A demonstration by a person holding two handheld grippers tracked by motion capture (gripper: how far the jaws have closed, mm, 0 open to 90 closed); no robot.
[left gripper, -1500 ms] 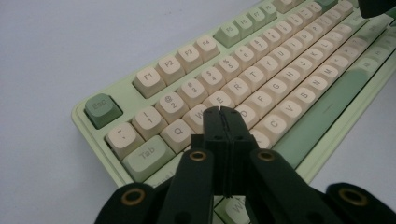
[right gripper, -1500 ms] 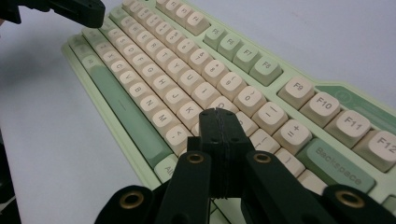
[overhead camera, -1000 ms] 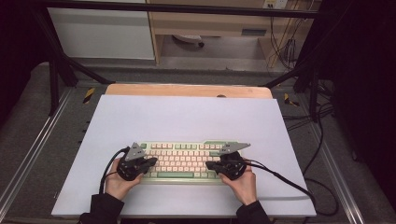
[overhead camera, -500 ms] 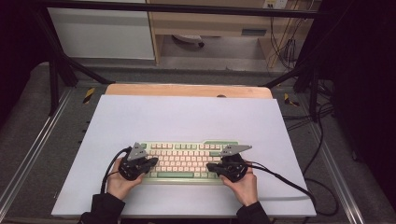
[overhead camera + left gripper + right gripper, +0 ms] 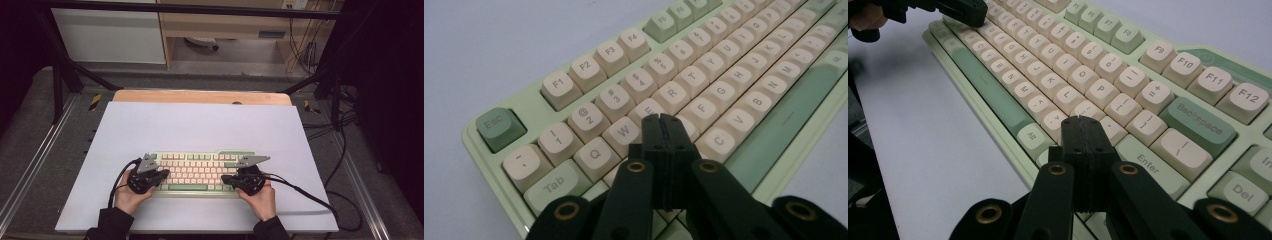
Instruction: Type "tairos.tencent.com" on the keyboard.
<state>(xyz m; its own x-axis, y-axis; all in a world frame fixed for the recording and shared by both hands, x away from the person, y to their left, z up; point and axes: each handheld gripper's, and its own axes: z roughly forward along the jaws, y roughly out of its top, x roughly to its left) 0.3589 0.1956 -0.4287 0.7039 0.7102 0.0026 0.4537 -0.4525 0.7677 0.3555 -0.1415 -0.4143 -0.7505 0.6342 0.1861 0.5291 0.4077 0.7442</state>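
A pale green keyboard (image 5: 200, 172) with cream keys lies near the front of the white table top (image 5: 200, 125). My left gripper (image 5: 162, 174) rests over its left end, jaws pressed together with nothing between them. In the left gripper view the shut tips (image 5: 662, 120) hover above the keyboard (image 5: 704, 80) around the letter keys right of W. My right gripper (image 5: 226, 178) sits over the keyboard's right end, also shut and empty. Its tips (image 5: 1081, 120) are over the keyboard (image 5: 1088, 75) near the keys left of Enter. The left gripper (image 5: 960, 10) appears far off in the right gripper view.
A wooden strip (image 5: 200, 96) borders the table's far edge. Black cables (image 5: 305, 192) trail from both grippers across the front of the table. Metal frame rails (image 5: 30, 165) run along both sides. Bare white surface lies beyond the keyboard.
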